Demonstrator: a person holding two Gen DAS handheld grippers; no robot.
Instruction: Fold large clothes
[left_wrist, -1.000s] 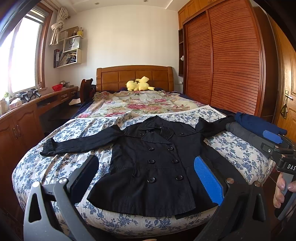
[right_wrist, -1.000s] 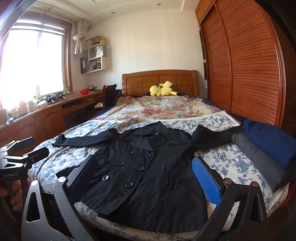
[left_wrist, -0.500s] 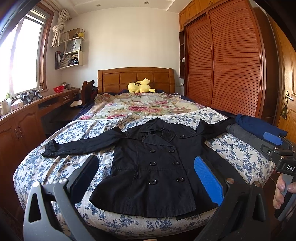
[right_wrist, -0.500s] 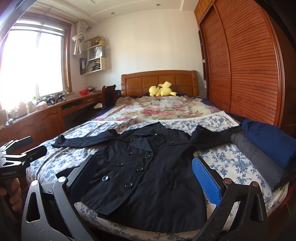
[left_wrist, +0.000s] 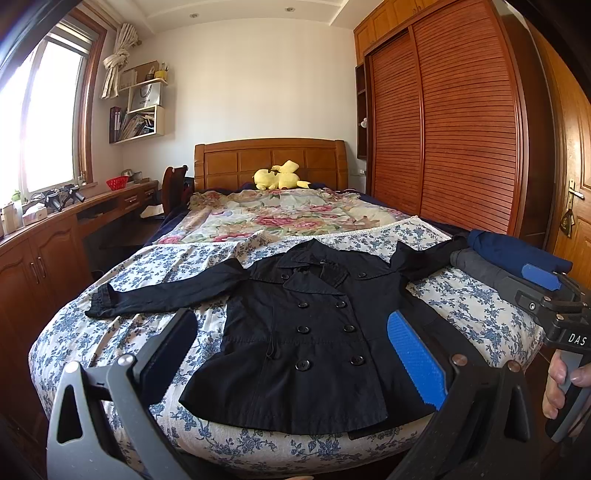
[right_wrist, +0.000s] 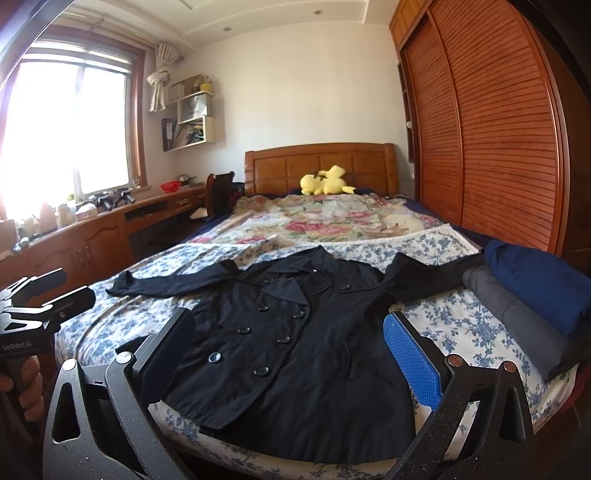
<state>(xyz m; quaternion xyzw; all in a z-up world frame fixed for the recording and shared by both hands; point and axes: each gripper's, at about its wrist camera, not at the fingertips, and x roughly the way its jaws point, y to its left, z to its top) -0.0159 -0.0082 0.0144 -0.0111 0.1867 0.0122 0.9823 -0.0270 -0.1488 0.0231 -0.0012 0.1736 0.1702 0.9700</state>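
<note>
One black coat (left_wrist: 310, 332); two folded garments, navy (left_wrist: 513, 251) and grey (left_wrist: 476, 264); one yellow plush toy (left_wrist: 277, 177); two grippers, left (left_wrist: 291, 354) and right (right_wrist: 291, 350).

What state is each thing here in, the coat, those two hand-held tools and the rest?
Coat: unfolded, flat, buttoned, sleeves spread.
Left tool: open, empty, above the coat's hem.
Right tool: open, empty.
Blue garment: folded, stacked on the grey one.
Grey garment: folded, at the bed's edge.
Wardrobe: doors shut.

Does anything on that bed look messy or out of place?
Mostly tidy. The black coat lies flat and buttoned, but its right-hand sleeve runs up against the folded grey and blue clothes; whether it goes under them I cannot tell.
</note>
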